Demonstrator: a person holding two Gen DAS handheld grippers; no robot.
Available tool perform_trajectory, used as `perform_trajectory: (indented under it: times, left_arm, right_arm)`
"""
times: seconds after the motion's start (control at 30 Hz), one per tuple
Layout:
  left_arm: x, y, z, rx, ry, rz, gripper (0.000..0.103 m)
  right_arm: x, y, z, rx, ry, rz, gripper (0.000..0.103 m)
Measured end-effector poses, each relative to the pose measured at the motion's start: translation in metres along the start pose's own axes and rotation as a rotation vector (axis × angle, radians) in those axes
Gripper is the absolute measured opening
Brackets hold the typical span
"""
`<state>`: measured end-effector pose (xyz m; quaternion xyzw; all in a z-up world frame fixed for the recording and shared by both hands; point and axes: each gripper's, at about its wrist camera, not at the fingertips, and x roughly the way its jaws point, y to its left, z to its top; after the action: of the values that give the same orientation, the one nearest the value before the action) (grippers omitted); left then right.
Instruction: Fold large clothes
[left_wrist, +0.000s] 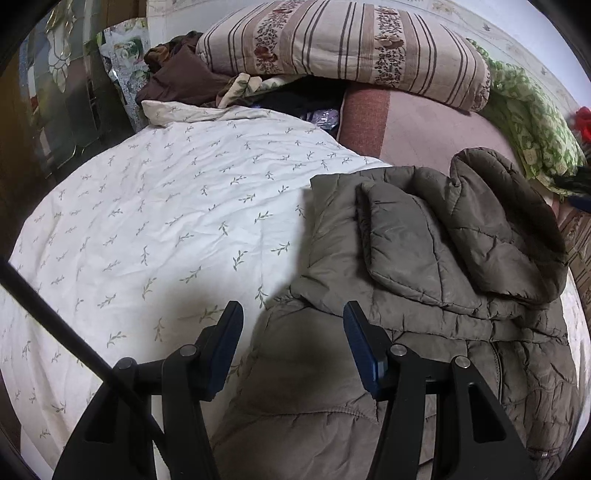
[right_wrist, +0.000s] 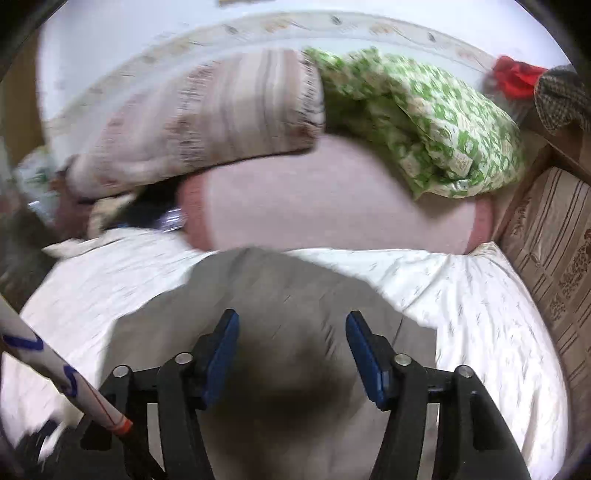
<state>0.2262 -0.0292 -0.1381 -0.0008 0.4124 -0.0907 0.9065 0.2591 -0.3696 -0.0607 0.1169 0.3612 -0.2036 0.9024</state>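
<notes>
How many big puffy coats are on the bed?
1. The puffy coat lies on the white sheet, just ahead of the open left gripper. In the blurry right view it sits under the open right gripper. The pile of clothes behind could hide more.

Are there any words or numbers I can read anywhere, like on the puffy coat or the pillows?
None can be read.
The brown coat shows no label or brand.
The striped pillow and the white sheet carry only flower and leaf patterns.
The white pole in the right wrist view has blue squiggles, too blurred to tell if they are letters.
</notes>
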Motion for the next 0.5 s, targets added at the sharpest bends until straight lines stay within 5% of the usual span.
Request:
perform_trajectory:
  times: [0.2,0.33,0.5]
  left_arm:
    - [-0.009,-0.002,0.006,0.007,0.013,-0.042,0.055]
    - [-0.009,-0.021,0.027,0.007,0.017,-0.084,0.055]
    - [0.010,-0.087,0.066,0.088,0.033,-0.149,0.055]
  right_arm:
    - [0.066,0.006,-0.081,0.053,0.326,0.266,0.049]
    - [0.054,0.007,-0.124,-0.029,0.270,0.275,0.048]
    - [0.060,-0.012,-0.123,0.041,0.262,0.346,0.048]
